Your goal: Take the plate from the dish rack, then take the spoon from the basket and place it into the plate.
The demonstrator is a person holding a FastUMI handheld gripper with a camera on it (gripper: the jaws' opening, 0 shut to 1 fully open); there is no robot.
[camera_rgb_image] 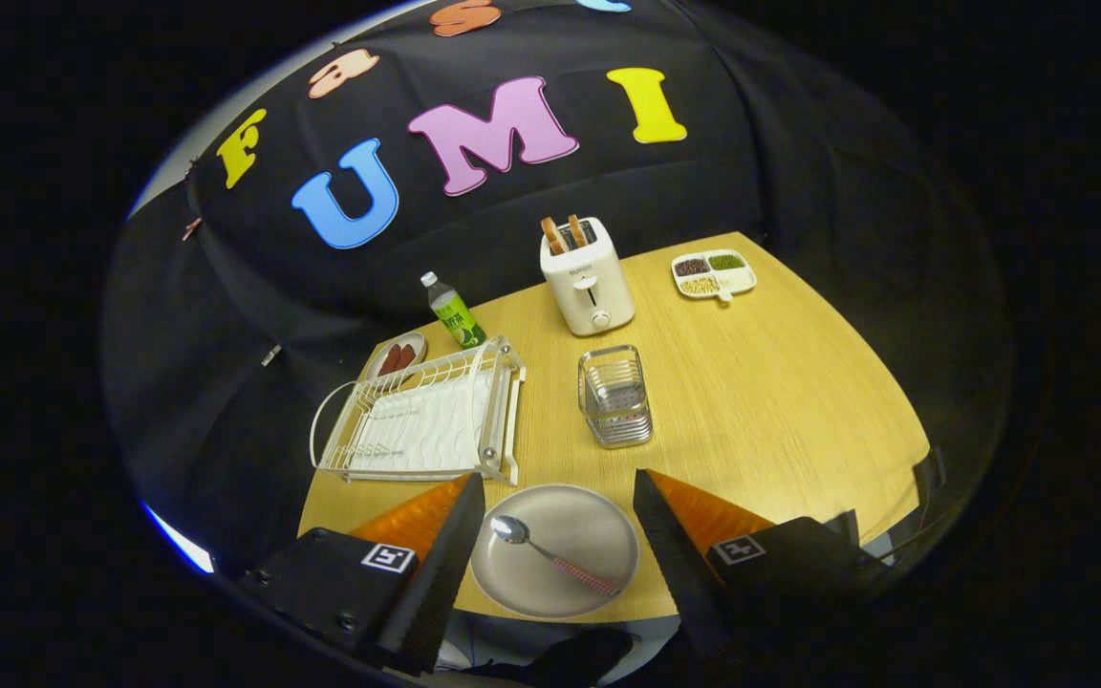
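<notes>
Below, the tongs [558,502] gape wide and empty around the plate [589,521] holding the spoon [550,554].

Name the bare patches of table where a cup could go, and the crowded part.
Free: the table right of the basket, below the snack tray. Crowded: rack, bottle and toaster. The open tool flanks the plate holding the spoon.

A small brand word on the toaster [587,277] is too blurred to read.
</notes>
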